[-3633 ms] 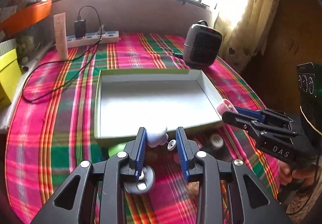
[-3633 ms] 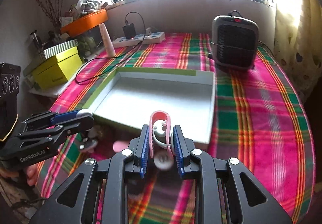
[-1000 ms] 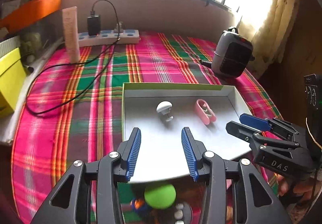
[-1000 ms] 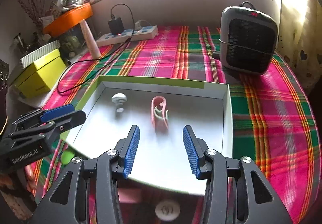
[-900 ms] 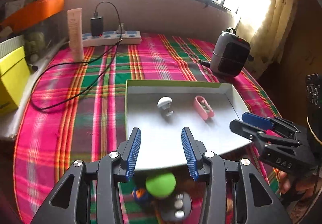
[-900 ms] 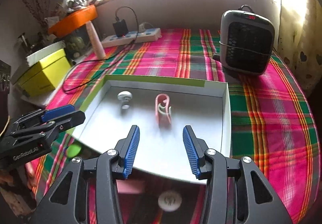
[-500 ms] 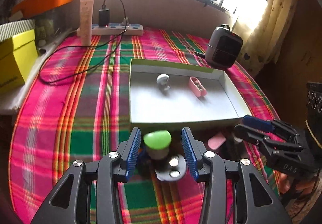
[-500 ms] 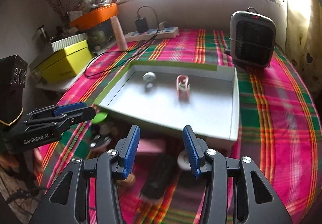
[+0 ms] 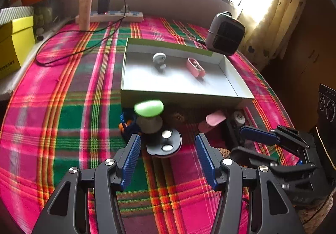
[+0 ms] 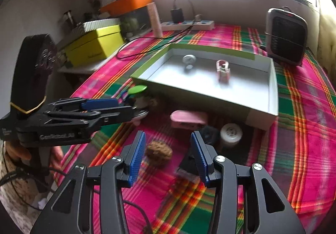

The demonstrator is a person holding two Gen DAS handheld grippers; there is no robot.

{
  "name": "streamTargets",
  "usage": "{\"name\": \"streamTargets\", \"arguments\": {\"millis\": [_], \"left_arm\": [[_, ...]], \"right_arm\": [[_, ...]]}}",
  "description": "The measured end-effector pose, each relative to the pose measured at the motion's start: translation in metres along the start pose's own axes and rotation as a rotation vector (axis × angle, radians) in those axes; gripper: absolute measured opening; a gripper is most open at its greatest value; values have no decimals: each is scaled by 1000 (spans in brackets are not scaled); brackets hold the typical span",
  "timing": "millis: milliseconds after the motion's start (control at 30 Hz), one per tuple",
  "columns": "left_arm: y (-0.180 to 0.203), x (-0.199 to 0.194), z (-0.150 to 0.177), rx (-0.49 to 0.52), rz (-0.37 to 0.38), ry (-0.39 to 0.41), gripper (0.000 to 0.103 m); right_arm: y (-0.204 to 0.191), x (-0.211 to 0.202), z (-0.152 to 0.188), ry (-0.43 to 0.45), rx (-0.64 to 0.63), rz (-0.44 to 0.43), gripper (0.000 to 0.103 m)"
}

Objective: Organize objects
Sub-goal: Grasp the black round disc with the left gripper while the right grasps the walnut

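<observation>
In the left wrist view, the left gripper [image 9: 168, 158] has just been opening its jaws wide, and nothing is pinched between them. It is pointing down at a green-topped toy [image 9: 148, 116] sitting on a black disc [image 9: 164, 143], just in front of the white box [image 9: 178, 98], so that looks like the next thing to grab. Inside the box, a small white piece [image 9: 159, 60] and a pink clip [image 9: 195, 64] are already lying, well apart, because the box is where things are going. In the right wrist view, the right gripper [image 10: 167, 155] is also standing apart and holding nothing. A brown lump [image 10: 158, 153] is lying on the checked cloth [image 10: 304, 128] between its 2 jaws, not touched yet. A pink piece [image 10: 188, 118] and a white jar [image 10: 231, 134] are waiting near the box too.
</observation>
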State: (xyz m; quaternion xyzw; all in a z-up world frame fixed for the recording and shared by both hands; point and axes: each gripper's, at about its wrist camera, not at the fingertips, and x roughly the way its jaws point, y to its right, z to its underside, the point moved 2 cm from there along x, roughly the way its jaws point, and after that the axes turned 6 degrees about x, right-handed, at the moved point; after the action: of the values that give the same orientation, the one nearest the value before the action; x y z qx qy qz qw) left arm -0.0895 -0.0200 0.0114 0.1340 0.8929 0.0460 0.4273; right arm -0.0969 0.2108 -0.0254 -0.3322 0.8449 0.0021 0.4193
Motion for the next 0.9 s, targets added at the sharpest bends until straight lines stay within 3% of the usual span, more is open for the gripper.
{"name": "streamTargets", "arguments": {"millis": [900], "left_arm": [[-2,22,2,-29,-16,-61,54]], "right_arm": [[-20,25,17,-84,-121,61,46]]}}
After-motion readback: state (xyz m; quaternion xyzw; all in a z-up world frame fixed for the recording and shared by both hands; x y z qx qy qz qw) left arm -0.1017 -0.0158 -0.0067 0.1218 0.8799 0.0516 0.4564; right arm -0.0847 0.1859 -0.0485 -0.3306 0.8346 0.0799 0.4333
